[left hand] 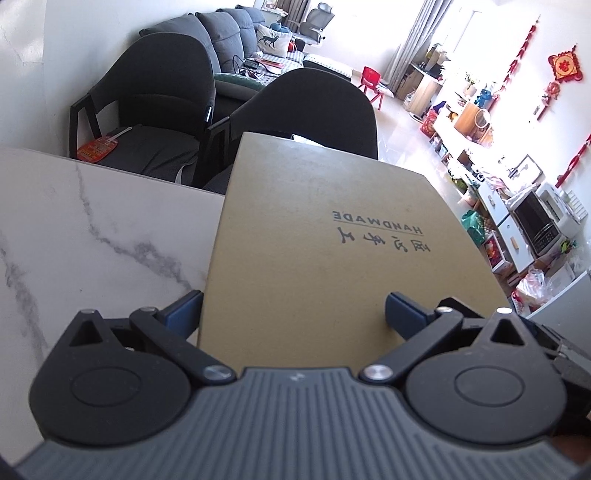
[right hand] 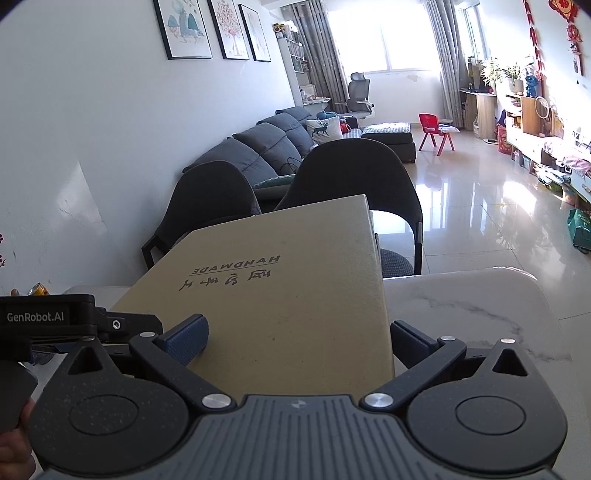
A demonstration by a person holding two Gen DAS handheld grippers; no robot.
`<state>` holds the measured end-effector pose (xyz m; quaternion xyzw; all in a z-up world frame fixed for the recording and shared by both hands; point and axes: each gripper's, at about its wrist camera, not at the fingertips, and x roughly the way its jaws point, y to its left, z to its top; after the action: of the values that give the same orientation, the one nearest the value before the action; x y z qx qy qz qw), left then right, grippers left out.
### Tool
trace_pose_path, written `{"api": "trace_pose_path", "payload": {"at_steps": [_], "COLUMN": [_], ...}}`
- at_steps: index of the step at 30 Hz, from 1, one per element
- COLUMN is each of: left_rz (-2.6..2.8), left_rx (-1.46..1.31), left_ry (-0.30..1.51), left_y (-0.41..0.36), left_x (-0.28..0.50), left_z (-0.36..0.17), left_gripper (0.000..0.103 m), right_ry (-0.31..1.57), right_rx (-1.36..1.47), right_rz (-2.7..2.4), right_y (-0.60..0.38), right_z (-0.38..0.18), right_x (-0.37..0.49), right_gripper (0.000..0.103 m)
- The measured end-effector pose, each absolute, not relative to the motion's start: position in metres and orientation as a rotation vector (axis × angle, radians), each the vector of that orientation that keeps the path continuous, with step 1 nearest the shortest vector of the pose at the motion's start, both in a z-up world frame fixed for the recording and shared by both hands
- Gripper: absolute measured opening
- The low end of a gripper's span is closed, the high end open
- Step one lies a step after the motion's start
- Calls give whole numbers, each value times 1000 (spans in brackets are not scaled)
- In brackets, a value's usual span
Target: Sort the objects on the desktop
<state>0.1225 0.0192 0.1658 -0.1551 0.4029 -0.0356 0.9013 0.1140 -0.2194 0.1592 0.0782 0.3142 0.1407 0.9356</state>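
Cardboard box, flat and brown, fills the middle of both wrist views, and we read "HANDMADE" upside down on its lid above a line of Chinese characters. It sits above the white marble table; we cannot tell whether its underside rests on the table or hangs clear of it. Its far end reaches past the table's far edge in the left wrist view.

Our left gripper has its blue pads spread wide at the near end of the box: the left pad lies just beside the box's left edge, the right pad lies over the lid. Whether either pad presses the cardboard we cannot tell. Our right gripper is spread wide as well, its left pad over the lid and its right pad just beside the box's right edge. In the right wrist view the black body of the other gripper, marked "GenRobot.AI", shows at the far left, close beside the box's left side, with part of a hand at the lower left corner.

Beyond the table stand two dark chairs with their backs toward the room; an orange tag lies on the seat of the left one. Farther off we see a grey sofa, a red child's chair, framed pictures on the wall and bright curtained windows.
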Motion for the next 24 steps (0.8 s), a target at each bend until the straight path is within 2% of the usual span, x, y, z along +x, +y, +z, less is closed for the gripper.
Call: {"api": "trace_pose_path", "payload": {"at_steps": [24], "left_rz": [-64], "left_rx": [-272], "left_ry": [880], "left_y": [21], "left_x": [143], "left_z": [171], "left_gripper": [103], "right_ry": [662], "right_rx": [181], "right_rz": [216], "right_y": [-212], "right_z": [157], "right_x": [115], "right_gripper": [103]}}
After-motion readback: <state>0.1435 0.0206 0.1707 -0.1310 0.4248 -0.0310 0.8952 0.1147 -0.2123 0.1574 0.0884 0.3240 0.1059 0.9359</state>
